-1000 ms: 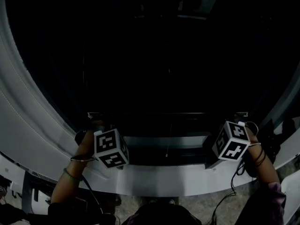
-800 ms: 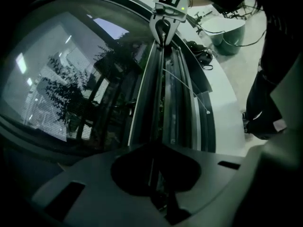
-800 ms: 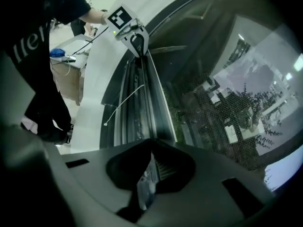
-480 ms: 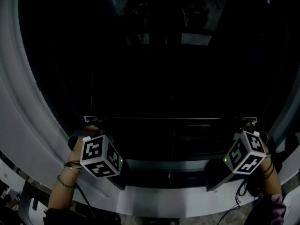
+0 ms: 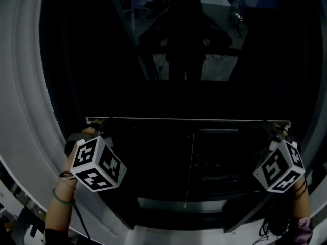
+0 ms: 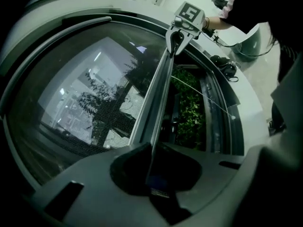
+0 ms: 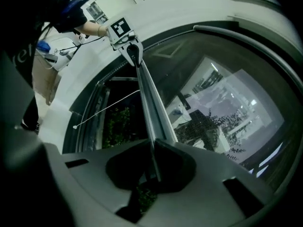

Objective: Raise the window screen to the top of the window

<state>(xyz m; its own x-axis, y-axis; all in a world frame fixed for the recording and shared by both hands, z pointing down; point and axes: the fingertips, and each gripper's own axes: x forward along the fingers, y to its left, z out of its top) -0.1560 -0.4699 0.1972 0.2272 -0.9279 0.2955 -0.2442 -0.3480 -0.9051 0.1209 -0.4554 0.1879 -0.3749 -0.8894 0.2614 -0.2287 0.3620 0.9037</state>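
The window screen's grey bottom bar (image 5: pixel 189 120) runs level across the dark window, with the mesh (image 6: pixel 94 112) above it. My left gripper (image 5: pixel 96 127) is shut on the bar's left end, its marker cube (image 5: pixel 97 163) below. My right gripper (image 5: pixel 282 129) is shut on the right end. In the left gripper view the bar (image 6: pixel 158 98) leaves my left gripper (image 6: pixel 152 171) and runs to the right gripper (image 6: pixel 182 25). In the right gripper view the bar (image 7: pixel 149 103) leaves my right gripper (image 7: pixel 154 167) and reaches the left gripper (image 7: pixel 125 34).
A curved grey window frame (image 5: pixel 30 137) surrounds the glass, and the sill (image 5: pixel 179 205) lies below. Under the bar the opening shows green plants (image 6: pixel 189 108). A thin white pull cord (image 7: pixel 104 108) hangs from the bar. A person's reflection shows in the upper glass (image 5: pixel 186 34).
Both grippers have gone up with the bar held between them. The open gap between the bar and the sill has grown taller.
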